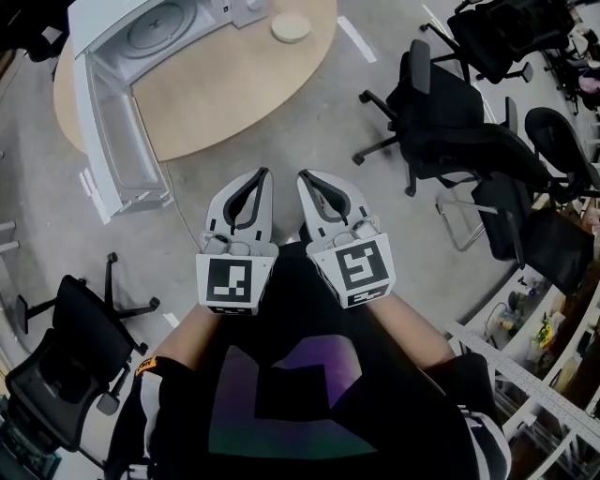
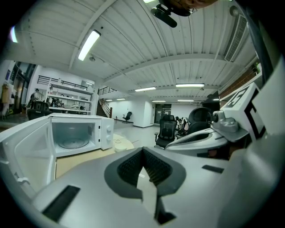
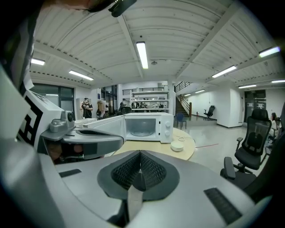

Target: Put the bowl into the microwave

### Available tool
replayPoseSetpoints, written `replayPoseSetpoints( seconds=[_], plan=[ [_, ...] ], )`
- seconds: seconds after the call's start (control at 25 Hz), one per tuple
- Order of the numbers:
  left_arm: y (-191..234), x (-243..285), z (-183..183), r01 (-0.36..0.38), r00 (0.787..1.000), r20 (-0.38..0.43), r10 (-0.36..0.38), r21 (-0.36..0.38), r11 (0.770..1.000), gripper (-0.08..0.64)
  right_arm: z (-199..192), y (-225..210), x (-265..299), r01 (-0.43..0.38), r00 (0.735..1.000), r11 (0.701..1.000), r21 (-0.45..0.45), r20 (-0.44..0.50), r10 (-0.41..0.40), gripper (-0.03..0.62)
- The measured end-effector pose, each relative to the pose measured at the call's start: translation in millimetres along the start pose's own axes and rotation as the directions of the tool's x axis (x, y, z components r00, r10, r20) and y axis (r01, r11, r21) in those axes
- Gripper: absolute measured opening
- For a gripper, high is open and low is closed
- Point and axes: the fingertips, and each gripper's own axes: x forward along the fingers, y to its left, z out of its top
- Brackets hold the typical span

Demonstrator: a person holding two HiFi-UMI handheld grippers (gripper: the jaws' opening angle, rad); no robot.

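Standing back from the bench (image 1: 225, 94), the person holds both tools close to the body, above the floor and well short of the bench's near edge. The left gripper (image 1: 264, 172) has its fingers pressed together on nothing, and the right gripper (image 1: 303, 176) shows the same in its own view: tips meeting, nothing between them.

The bowl (image 1: 291, 27) sits on the bench near its far rounded edge, just beside the control-panel side of the microwave (image 1: 108, 21). From the right gripper view the bowl (image 3: 177, 145) reads as small, pale and shallow. The microwave door (image 1: 117, 136) hangs wide open past the bench's left edge, and the glass turntable inside looks bare.

By my reading the task has not got past the approach, since nothing is grasped and the bowl is untouched. The next move calls for stepping in toward the bench, spreading one pair of fingers and bringing them over the bowl's rim. The right gripper looks the better placed, as the bowl lies on the side away from the open door.
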Motion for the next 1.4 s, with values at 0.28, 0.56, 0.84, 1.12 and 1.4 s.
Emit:
replayPoseSetpoints(
  seconds=[0.28, 0.56, 0.84, 1.12, 1.4],
  plan=[
    [0.0, 23.4, 10.2, -0.092, 0.995, -0.024, 0.093, 0.016, 0.996, 0.044, 13.5, -30.6, 10.2, -0.073, 0.997, 0.997, 0.001, 0.038, 0.073, 0.015],
    [-21.5, 68.3, 16.3, -0.135, 0.989, -0.056, 0.137, 0.046, 0.99, 0.044, 14.2, -82.1, 13.0, -0.12, 0.992, 0.992, 0.033, 0.054, 0.118, 0.017],
    [-41.8, 107.1, 16.9, -0.187, 0.976, -0.1, 0.193, 0.068, 0.98, 0.044, 11.4, -126.0, 14.7, -0.184, 0.981, 0.981, 0.062, 0.069, 0.18, 0.017],
    [-48.2, 129.7, 24.0, -0.267, 0.955, -0.106, 0.275, 0.086, 0.96, 0.044, 14.2, -155.5, 22.6, -0.254, 0.964, 0.965, 0.064, 0.096, 0.247, 0.017],
    [-55.6, 146.1, 27.6, -0.334, 0.935, -0.097, 0.342, 0.086, 0.939, 0.044, 16.0, -177.8, 25.6, -0.309, 0.947, 0.951, 0.036, 0.11, 0.303, 0.017]
  ],
)
